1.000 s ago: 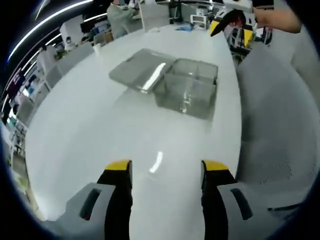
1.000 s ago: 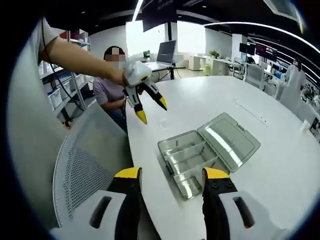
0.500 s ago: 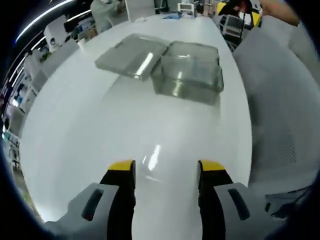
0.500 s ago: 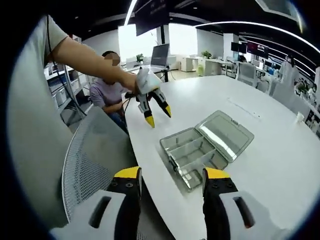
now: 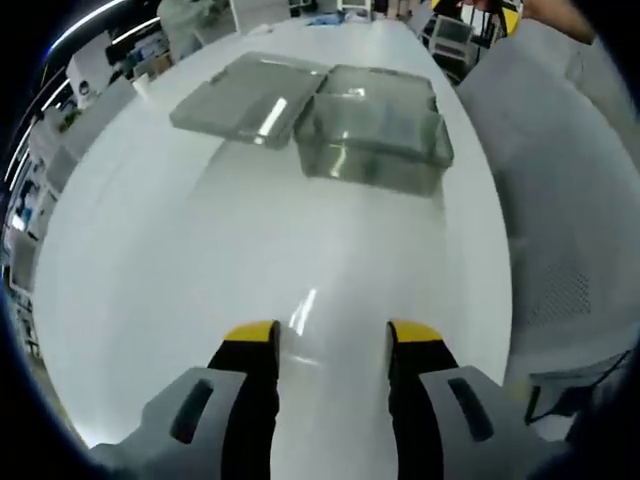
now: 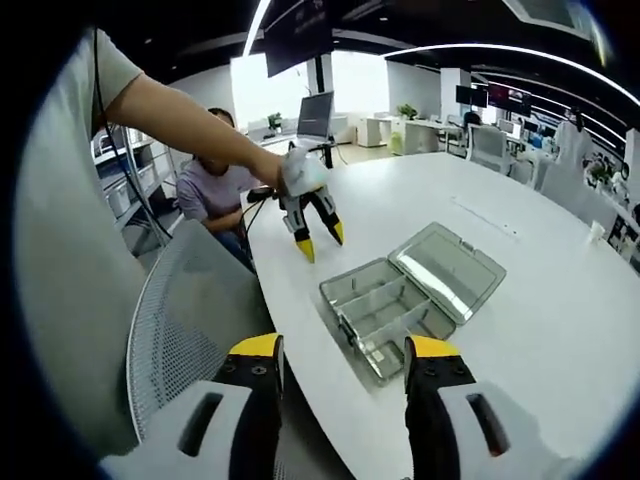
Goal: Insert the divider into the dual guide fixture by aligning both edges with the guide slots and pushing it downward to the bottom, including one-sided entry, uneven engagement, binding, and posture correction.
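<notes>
My left gripper (image 6: 320,241) hovers over table (image 5: 200,260), jaws apart; right gripper (image 6: 338,348) likewise apart. 1 clear box (image 6: 380,315), lid (image 6: 447,271) open.

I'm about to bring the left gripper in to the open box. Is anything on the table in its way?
Nothing visible. In the left gripper view, bare white table runs from the open left gripper to the clear box, whose lid lies open beside it. The right gripper view shows the same gap.
</notes>
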The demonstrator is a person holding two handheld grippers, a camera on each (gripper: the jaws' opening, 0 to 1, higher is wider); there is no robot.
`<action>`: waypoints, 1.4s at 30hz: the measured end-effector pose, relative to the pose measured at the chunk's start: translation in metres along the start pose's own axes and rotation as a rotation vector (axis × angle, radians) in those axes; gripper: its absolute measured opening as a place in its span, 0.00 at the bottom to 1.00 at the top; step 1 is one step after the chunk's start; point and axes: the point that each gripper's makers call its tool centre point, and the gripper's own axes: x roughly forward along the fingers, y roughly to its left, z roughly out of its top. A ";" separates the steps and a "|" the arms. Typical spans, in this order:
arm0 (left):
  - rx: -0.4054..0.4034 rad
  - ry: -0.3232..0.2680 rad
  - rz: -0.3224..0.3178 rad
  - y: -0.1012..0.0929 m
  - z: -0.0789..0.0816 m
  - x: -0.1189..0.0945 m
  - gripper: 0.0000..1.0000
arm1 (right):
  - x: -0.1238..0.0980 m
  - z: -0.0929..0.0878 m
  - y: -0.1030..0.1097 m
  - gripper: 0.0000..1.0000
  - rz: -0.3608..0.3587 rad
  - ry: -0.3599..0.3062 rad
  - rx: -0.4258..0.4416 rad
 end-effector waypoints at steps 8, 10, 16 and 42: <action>-0.032 0.000 -0.003 0.002 0.000 -0.001 0.32 | 0.001 -0.002 0.002 0.44 0.006 0.008 -0.001; -0.032 0.000 -0.001 0.002 0.000 -0.001 0.32 | 0.000 -0.002 0.002 0.44 0.006 0.007 0.000; -0.026 -0.002 0.003 -0.002 0.002 0.000 0.31 | 0.000 -0.003 0.001 0.44 0.006 0.003 0.006; -0.026 0.016 0.015 -0.010 0.003 -0.005 0.30 | 0.005 -0.003 0.006 0.43 0.035 -0.018 0.017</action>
